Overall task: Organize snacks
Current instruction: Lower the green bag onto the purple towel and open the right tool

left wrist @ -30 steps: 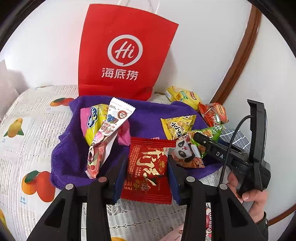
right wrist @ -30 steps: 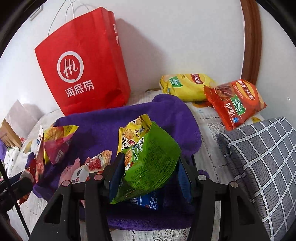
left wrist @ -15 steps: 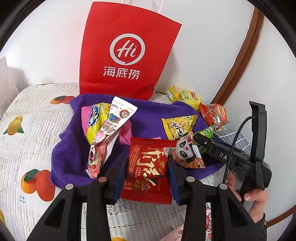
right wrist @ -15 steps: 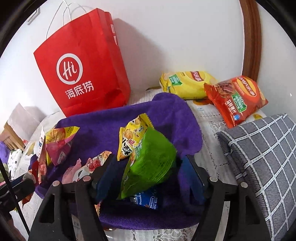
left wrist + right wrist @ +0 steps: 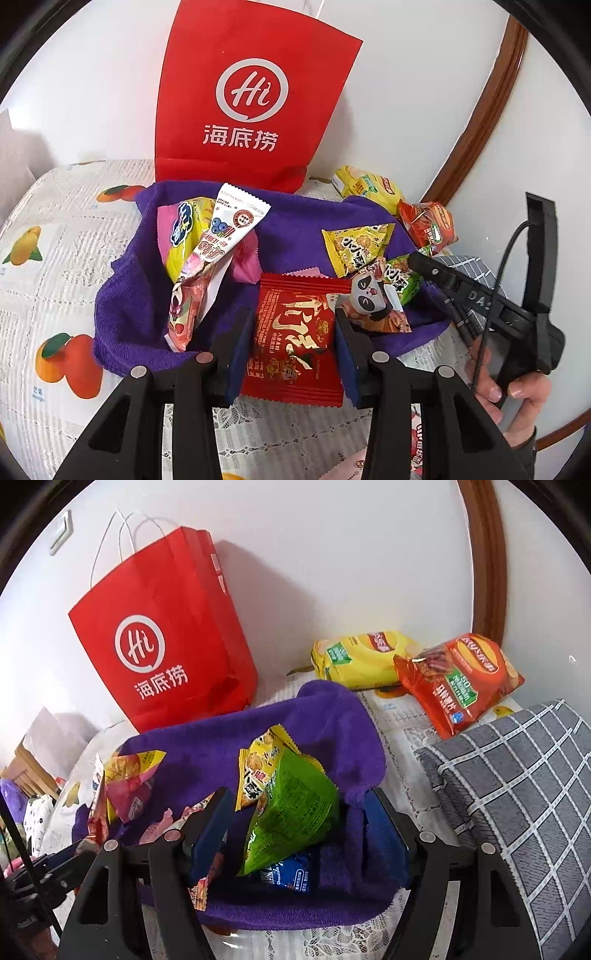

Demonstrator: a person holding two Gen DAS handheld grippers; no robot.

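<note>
Each handheld gripper is matte black plastic. The left gripper [image 5: 293, 350], at the bottom of the left wrist frame, has triangular cut-out arms, round silver screws and dark blue pads on its fingers [image 5: 240, 354]. The right gripper [image 5: 297, 834] is built the same; at the right edge of the left wrist frame it carries white letters "DA", a black cable and an upright black bracket, above a dark cuff.

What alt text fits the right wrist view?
Right claw, open, straddles a green snack packet on a purple towel, not gripping it. Behind stand a red paper bag, yellow and orange chip bags; a grey checked cushion lies right.
</note>
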